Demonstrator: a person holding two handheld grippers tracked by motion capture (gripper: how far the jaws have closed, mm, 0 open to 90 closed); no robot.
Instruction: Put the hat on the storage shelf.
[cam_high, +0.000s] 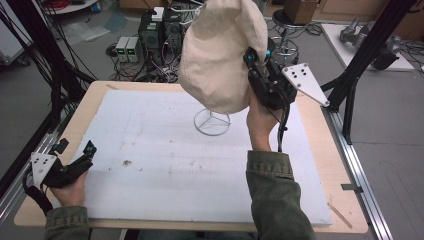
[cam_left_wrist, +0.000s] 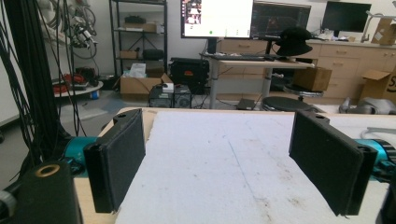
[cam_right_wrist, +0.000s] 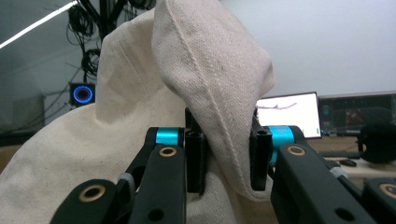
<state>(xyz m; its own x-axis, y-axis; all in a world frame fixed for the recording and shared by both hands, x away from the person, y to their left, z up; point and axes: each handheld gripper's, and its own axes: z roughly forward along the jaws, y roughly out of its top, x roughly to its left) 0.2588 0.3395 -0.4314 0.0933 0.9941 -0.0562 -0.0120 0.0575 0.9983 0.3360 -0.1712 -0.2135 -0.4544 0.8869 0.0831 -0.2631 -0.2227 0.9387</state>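
So the right gripper (cam_right_wrist: 228, 161) is clamped on a fold of the cream hat (cam_high: 220, 55), which hangs up in the air off its jaws. Just below and past it sits a wire stand (cam_high: 212, 121) on the white mat (cam_high: 165, 165). The left gripper (cam_high: 75, 152), jaws wide apart and holding nothing, rests at the mat's near left edge, well apart from the hat.

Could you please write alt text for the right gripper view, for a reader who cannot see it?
The right gripper pinches a fold of a cream cloth hat between its black fingers. Lit monitors stand on a desk in the background at the right.
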